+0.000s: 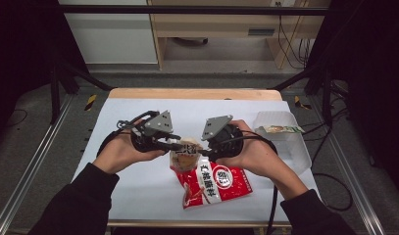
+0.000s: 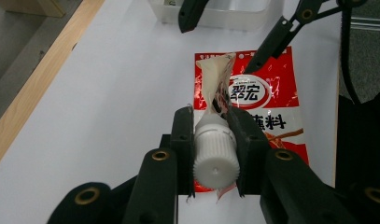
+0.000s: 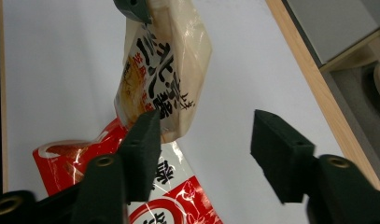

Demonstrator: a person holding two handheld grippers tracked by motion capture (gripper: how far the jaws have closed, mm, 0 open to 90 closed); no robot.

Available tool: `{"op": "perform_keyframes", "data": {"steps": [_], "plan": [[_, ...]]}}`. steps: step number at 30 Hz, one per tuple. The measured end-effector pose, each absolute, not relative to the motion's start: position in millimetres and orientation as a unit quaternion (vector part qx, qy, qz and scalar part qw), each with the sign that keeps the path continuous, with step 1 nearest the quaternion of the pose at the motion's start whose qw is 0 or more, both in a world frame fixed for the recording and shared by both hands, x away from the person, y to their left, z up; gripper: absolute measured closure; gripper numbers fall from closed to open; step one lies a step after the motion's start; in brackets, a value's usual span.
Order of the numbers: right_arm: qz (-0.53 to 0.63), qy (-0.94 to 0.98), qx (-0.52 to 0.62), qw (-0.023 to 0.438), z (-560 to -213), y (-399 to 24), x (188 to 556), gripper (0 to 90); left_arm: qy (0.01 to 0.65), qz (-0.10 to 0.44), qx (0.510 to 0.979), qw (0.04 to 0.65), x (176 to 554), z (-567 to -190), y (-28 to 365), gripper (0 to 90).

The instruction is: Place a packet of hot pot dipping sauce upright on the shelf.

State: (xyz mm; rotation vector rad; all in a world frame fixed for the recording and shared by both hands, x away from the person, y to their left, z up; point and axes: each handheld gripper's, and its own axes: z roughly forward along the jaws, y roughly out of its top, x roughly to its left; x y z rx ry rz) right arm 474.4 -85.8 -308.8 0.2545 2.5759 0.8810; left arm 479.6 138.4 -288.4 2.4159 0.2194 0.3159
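now the left tongs (image 2: 214,154) pinch the spouted pouch (image 3: 164,74) by its white cap (image 2: 215,154); the right tongs (image 3: 204,154) are spread (nothing between them).

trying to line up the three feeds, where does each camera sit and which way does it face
High view: above the person's side, looking forward and down on the table; both forearms, left gripper and right gripper show.
Left gripper view: rides the left gripper, looking along jaws clamped on the spouted pouch.
Right gripper view: rides the right gripper, jaws open beside that pouch.
All three share the pouch and the red packet.
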Motion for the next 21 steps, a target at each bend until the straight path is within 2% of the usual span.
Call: {"op": "perform_keyframes", "data": {"steps": [5, 8, 11, 17, 21], "plan": [[0.302, 0.931, 0.088, 0.184, -308, -77, 479, 25.7, 0.077, 0.122, 0.930, 0.337, 479, -290, 137, 73.0], [0.300, 0.935, 0.085, 0.169, -307, -74, 480, 25.7, 0.075, 0.123, 0.931, 0.336, 478, -292, 136, 73.0], [0.299, 0.937, 0.073, 0.165, -306, -71, 481, 36.6, 0.073, 0.122, 0.930, 0.338, 478, -295, 135, 73.0], [0.292, 0.943, 0.058, 0.149, -308, -65, 482, 52.2, 0.067, 0.116, 0.933, 0.333, 477, -298, 133, 73.0], [0.281, 0.949, 0.049, 0.137, -309, -62, 482, 69.0, 0.067, 0.116, 0.932, 0.337, 477, -299, 133, 72.9]]}}
